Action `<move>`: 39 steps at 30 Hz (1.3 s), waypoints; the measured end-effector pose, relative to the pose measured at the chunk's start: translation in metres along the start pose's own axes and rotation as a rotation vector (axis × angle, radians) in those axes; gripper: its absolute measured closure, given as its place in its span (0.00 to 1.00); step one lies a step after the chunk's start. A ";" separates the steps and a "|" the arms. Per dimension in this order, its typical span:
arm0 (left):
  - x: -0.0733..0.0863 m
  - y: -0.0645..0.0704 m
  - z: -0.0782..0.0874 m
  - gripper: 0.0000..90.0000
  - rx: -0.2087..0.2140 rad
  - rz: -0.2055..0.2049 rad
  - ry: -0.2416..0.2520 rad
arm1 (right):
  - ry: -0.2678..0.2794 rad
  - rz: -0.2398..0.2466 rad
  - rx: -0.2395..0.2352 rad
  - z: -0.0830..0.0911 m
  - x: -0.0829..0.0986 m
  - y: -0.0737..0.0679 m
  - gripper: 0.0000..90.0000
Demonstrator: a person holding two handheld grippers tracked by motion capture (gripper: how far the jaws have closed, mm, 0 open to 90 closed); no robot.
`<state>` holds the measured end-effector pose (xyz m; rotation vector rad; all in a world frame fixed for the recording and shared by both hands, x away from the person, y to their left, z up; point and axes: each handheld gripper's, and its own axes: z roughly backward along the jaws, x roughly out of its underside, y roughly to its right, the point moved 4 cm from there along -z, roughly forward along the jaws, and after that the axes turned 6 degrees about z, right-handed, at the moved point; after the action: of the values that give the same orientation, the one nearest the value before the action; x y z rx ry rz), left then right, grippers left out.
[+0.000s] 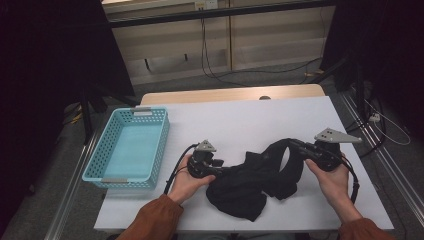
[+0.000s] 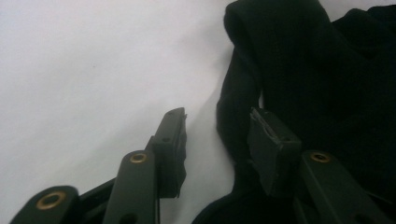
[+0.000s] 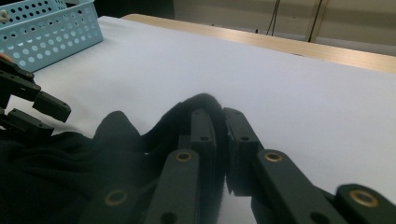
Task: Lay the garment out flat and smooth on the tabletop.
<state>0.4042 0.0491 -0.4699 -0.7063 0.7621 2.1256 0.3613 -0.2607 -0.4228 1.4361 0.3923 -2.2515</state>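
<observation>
Where the high view looks down on the white bench [image 1: 240, 120], a crumpled black garment [image 1: 250, 180] lies near the front edge, stretched between the person's two hands. The left tool [image 1: 220, 169] meets the cloth's left end, and the right tool [image 1: 292, 145] reaches into a raised black loop at the right end. A light blue basket [image 1: 131, 149] stands to the left, apart from the garment.

In the left gripper view, the left tool [image 2: 217, 128] has its jaws spread apart over the bench [image 2: 93, 70]. The right-hand jaw lies against a fold of the black garment [image 2: 317, 70], the other over bare white surface, and nothing is pinched between them.

In the right gripper view, the right tool [image 3: 219, 126] is clenched on a thin raised band of the black garment [image 3: 107, 154], which arches over the jaw tips. Farther off at the left edge, the left tool [image 3: 44, 114] shows with its jaws parted, beside the basket [image 3: 51, 28].
</observation>
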 end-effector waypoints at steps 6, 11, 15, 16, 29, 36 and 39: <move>-0.007 -0.001 0.002 0.66 0.004 0.009 0.035 | -0.008 0.000 -0.004 -0.002 0.002 0.000 0.93; 0.002 0.012 -0.020 0.73 -0.001 -0.072 -0.061 | -0.011 -0.001 -0.006 -0.003 0.002 -0.001 0.93; 0.001 0.014 -0.020 0.98 0.003 -0.072 -0.068 | -0.014 0.005 -0.009 -0.004 0.003 -0.001 0.93; 0.002 0.013 -0.020 0.98 0.003 -0.065 -0.063 | -0.016 0.003 -0.012 -0.005 0.003 -0.002 0.93; -0.031 -0.018 0.034 0.99 0.047 0.110 0.203 | 0.014 0.005 -0.018 -0.006 -0.009 -0.001 0.93; -0.049 -0.019 0.046 0.99 0.025 0.107 0.273 | 0.043 0.007 -0.022 -0.009 -0.021 0.001 0.93; -0.061 -0.022 0.057 0.99 0.010 0.101 0.307 | 0.075 0.004 -0.024 -0.010 -0.034 0.004 0.93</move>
<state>0.4421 0.0730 -0.3960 -1.0226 0.9888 2.1271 0.3838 -0.2529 -0.3963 1.5116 0.4382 -2.1875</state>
